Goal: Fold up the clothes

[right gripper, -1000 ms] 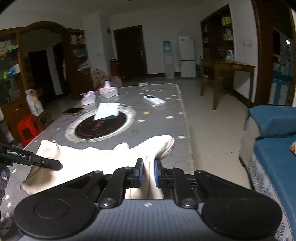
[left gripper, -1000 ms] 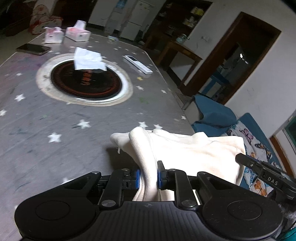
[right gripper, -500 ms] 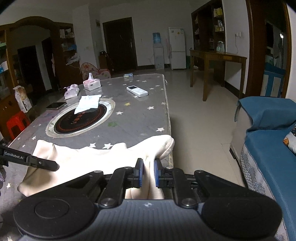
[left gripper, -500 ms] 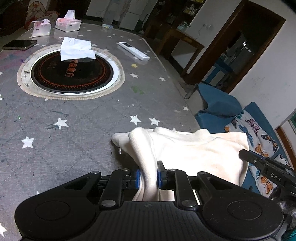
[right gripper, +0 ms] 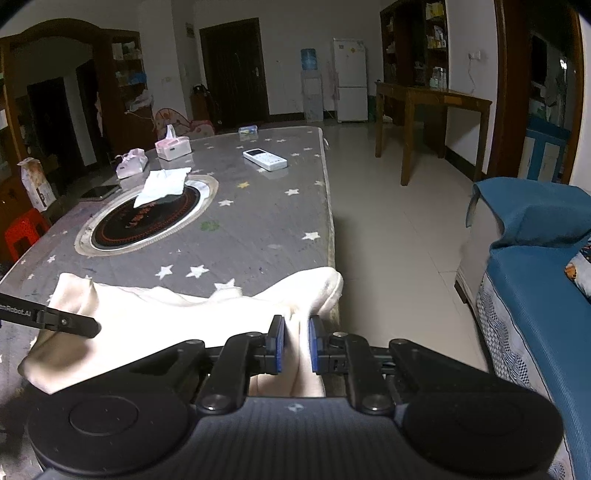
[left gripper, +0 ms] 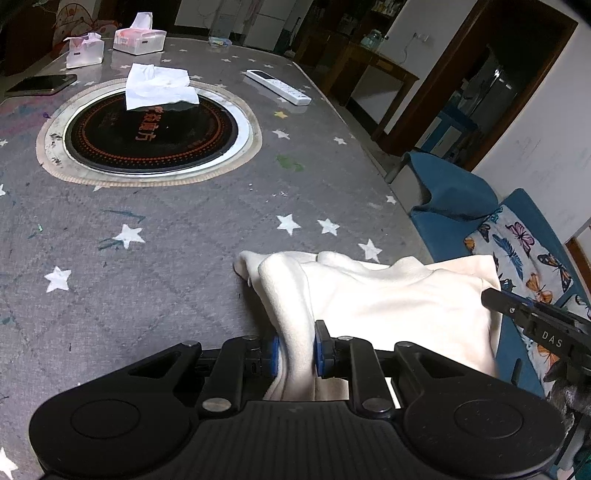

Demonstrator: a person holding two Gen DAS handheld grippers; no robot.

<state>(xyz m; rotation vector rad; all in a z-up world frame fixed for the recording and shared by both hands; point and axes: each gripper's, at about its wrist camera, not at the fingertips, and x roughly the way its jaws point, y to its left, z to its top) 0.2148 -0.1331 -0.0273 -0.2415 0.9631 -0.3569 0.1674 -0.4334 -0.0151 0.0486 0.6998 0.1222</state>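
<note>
cream fleece garment (left gripper: 388,295) stretched between two hand-held grippers at the near edge of a grey, star-printed table (left gripper: 166,236). the left hand-held gripper (left gripper: 294,353) is clamped on a bunched fold of the garment, blue pads pressed into the cloth on both sides. the right hand-held gripper (right gripper: 294,344) is likewise clamped on another fold, at the table's right corner, where the cloth hangs partly past the edge.

ahead of the left hand-held gripper, well apart from the garment, a round black cooktop (left gripper: 147,136) is set into the table, with a crumpled white tissue (left gripper: 157,85) lying on its far rim. beyond that sit two pink tissue boxes (left gripper: 138,35), a dark phone (left gripper: 40,84) to the far left, and a white remote (left gripper: 279,86) to the far right. the stretch of table between garment and cooktop carries only printed stars. right of the right hand-held gripper, across a strip of tiled floor (right gripper: 399,236), stands a blue sofa (right gripper: 532,280).
</note>
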